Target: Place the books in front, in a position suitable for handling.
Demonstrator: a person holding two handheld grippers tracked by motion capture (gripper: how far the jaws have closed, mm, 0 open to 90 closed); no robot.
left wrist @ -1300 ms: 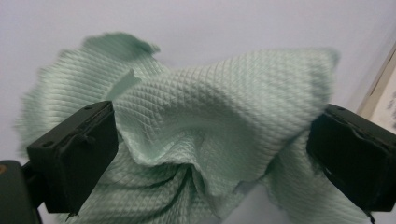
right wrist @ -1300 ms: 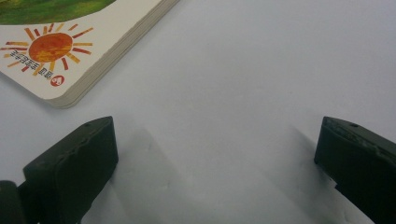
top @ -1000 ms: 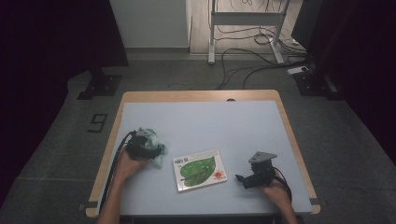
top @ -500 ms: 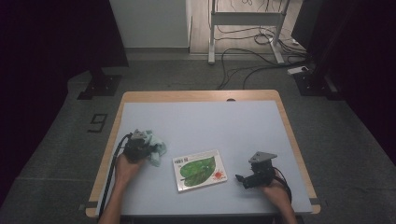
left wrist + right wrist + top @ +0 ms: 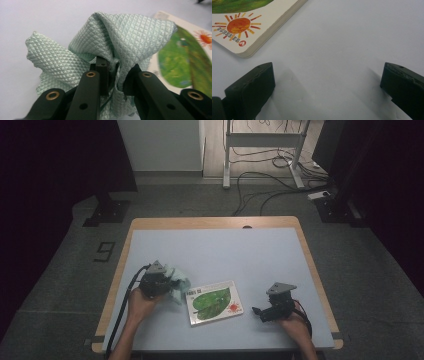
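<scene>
My left gripper (image 5: 169,283) is shut on a pale green quilted cloth (image 5: 180,281) at the table's left. Its jaws have just been closing with the cloth between them. In the left gripper view the cloth (image 5: 120,32) bunches up over the jaw tips (image 5: 117,67), lifted off the table. A picture book (image 5: 214,302) with a green leaf and a red sun lies flat just right of the cloth, also seen as the book (image 5: 185,55) in that view. My right gripper (image 5: 256,311) rests open right of the book, its jaws (image 5: 328,80) wide apart over bare table, the book's corner (image 5: 249,22) ahead.
The light blue table top (image 5: 225,245) has a wooden rim. Beyond its far edge stand a metal frame (image 5: 262,150) and loose cables (image 5: 270,195) on the floor. Black cable trails from the left gripper down the table's left side.
The left gripper has closed on the cloth and lifted it, shifting slightly right toward the book. The cloth is now gathered into a bunch. The right gripper has kept still.
</scene>
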